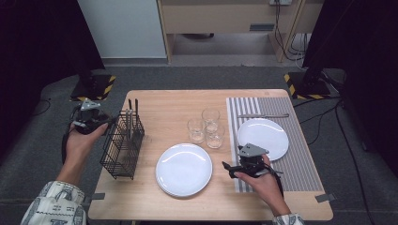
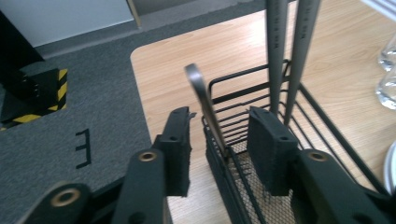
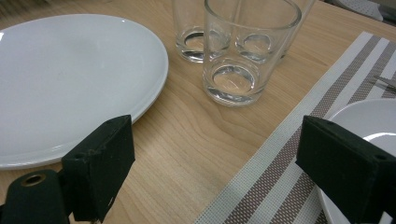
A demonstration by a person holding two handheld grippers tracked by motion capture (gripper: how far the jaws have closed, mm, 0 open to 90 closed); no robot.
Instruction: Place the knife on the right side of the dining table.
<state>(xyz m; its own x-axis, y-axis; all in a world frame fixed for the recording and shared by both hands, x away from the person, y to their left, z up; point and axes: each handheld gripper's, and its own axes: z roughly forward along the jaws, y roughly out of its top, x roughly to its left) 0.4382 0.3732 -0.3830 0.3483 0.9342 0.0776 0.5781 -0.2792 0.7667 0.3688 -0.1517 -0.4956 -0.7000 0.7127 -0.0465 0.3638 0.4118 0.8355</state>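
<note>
Cutlery stands in a black wire basket (image 1: 123, 145) at the left edge of the tabletop (image 1: 164, 101). The left tongs (image 2: 219, 140) straddle the basket's near rim, with one flat metal handle (image 2: 201, 100) leaning between the pads; both pads stand clear of it, so nothing is gripped. Two more grey handles (image 2: 286, 51) rise upright just behind, close to the right pad, and the basket's wire wall runs under the jaws.

The right tongs (image 1: 233, 169) hover low over the near right part of the tabletop, jaws spread wide and empty. Ahead of them sit three clear glasses (image 3: 247, 51), bunched together and touching or nearly so. A white plate (image 3: 70, 79) lies on bare wood to one side, and a second white plate (image 3: 364, 126) rests on the striped placemat (image 3: 275, 177) to the other. In the high view a knife (image 1: 263, 116) lies on the mat beyond that second plate.
</note>
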